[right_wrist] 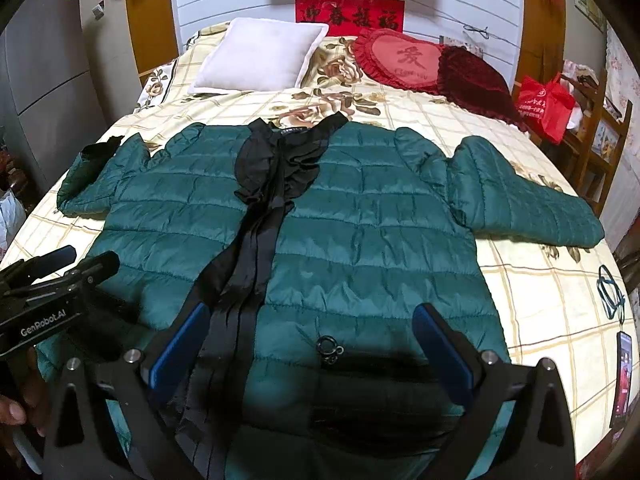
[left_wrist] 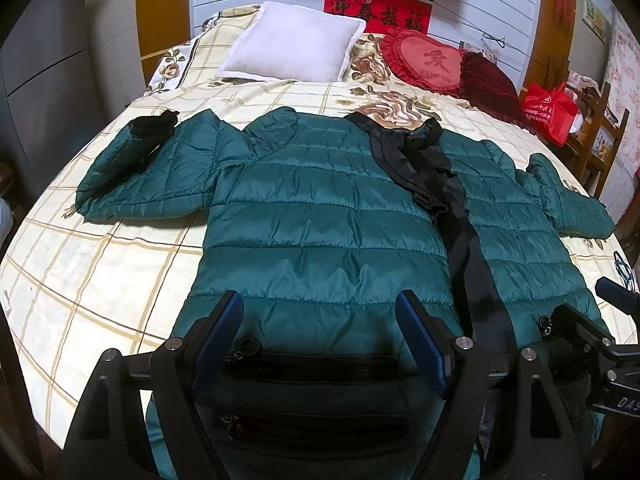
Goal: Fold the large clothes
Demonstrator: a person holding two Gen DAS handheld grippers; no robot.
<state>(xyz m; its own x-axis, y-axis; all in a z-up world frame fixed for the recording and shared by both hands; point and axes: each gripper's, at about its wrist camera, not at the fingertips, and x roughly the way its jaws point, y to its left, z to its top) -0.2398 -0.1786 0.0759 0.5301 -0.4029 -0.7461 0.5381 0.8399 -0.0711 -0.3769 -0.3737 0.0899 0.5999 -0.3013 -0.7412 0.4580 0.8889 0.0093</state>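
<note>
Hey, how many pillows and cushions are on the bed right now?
3. A white pillow lies at the head of the bed on the left, a red heart-shaped cushion to its right, and a dark red cushion beside the heart, partly behind it. None seems hidden.

My way over the bed [left_wrist: 100, 280] is mostly taken by the spread green jacket [left_wrist: 320, 216]. I see bare bedspread left of it and between its collar and the pillows [left_wrist: 294, 42]. A phone [right_wrist: 623, 376] and a cord [right_wrist: 610, 292] block the right edge.
</note>
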